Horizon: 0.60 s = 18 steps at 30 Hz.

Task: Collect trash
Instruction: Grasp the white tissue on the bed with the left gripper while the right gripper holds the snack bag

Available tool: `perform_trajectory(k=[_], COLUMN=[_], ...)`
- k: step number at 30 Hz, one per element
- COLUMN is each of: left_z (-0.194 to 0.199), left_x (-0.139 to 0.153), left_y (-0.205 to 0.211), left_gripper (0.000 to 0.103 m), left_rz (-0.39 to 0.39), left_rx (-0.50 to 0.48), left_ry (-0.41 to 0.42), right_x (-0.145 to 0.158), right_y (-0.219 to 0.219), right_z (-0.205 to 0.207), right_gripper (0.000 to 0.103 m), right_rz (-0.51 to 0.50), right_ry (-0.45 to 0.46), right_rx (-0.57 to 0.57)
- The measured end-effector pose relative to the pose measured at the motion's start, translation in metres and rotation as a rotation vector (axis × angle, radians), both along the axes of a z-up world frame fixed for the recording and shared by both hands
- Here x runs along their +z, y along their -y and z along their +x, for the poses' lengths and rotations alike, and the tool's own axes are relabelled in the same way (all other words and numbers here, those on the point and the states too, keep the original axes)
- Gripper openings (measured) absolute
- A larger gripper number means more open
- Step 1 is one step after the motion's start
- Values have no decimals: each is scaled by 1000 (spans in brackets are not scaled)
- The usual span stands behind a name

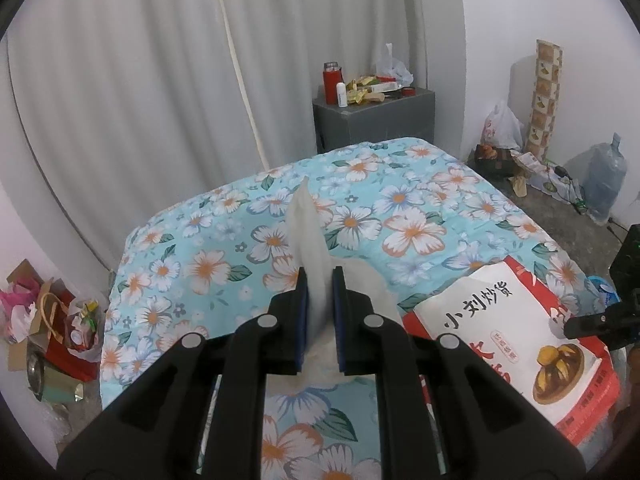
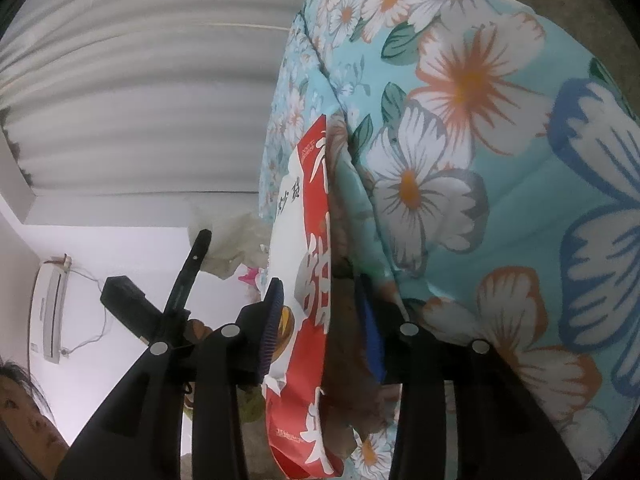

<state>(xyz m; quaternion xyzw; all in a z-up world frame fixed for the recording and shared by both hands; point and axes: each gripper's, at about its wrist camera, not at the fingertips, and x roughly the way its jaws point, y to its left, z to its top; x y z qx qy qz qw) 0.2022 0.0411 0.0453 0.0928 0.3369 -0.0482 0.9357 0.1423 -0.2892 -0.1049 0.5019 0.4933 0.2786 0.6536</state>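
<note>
My left gripper point(image 1: 320, 316) is closed on a white tissue point(image 1: 310, 240), which stands up between the pads over the floral bedspread point(image 1: 224, 240). At four o'clock from it lies the red-and-white snack bag point(image 1: 516, 328), and my right gripper point(image 2: 320, 328) is clamped on that bag's point(image 2: 308, 280) edge against the bedspread point(image 2: 500, 160). At one o'clock, past the bed, a grey cabinet point(image 1: 374, 120) carries a red flask point(image 1: 331, 82) and wrappers.

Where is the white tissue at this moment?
In the left wrist view, the white tissue stands pinched in the left gripper, above the floral bedspread, just left of the red and white snack bag.
</note>
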Motion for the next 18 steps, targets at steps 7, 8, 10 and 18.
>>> perform_trajectory(k=[7, 8, 10, 18], left_z=[-10, -12, -15, -24], left_x=[4, 5, 6, 14], left_y=[-2, -2, -3, -8], left_gripper=[10, 10, 10, 9], left_rz=[17, 20, 20, 26], left_rx=[7, 8, 10, 20], left_ry=[24, 26, 32, 61], right_x=[6, 5, 6, 14], right_y=[-12, -14, -16, -29], right_z=[4, 5, 5, 9], right_gripper=[39, 39, 35, 11], right_rz=[-44, -40, -48, -21], right_ry=[1, -2, -3, 37], right_rx=[13, 11, 5, 2])
